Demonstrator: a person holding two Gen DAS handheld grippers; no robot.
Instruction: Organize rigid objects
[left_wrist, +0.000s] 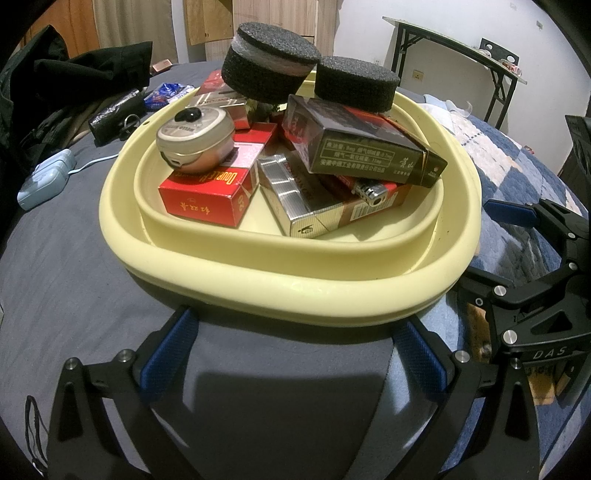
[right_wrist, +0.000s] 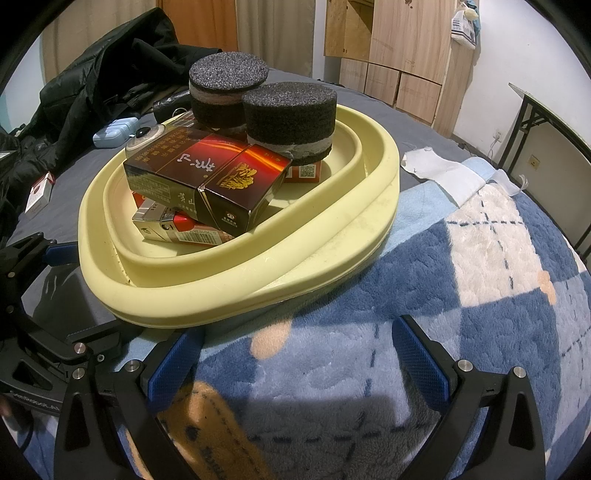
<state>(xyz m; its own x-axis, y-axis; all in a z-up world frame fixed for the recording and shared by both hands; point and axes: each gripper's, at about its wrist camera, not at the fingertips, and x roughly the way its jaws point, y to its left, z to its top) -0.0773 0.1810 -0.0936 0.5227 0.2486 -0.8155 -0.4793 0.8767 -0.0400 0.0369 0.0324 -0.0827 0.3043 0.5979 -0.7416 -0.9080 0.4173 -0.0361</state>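
From the left wrist view, the left gripper (left_wrist: 295, 354) hangs with its jaws spread wide and nothing between them, just short of the near rim of the pale yellow basin (left_wrist: 295, 291), which sits on the bed. Piled inside are a red cigarette box (left_wrist: 207, 199), a silver pack (left_wrist: 291, 199), a dark pack (left_wrist: 365, 147) lying across the others, a lighter (left_wrist: 371, 194), a round tin (left_wrist: 195, 140) and two black foam pucks (left_wrist: 269, 66) at the far side. Left of the basin, a light blue case (left_wrist: 44, 177) and dark clutter lie on the grey sheet. From the right wrist view, the right gripper (right_wrist: 295, 360) is likewise wide open and empty, over the checked blanket (right_wrist: 498, 295), near the basin's right-hand rim. A small red-and-white box (right_wrist: 38, 194) lies outside at far left. Most pieces look gathered already; those strays may remain.
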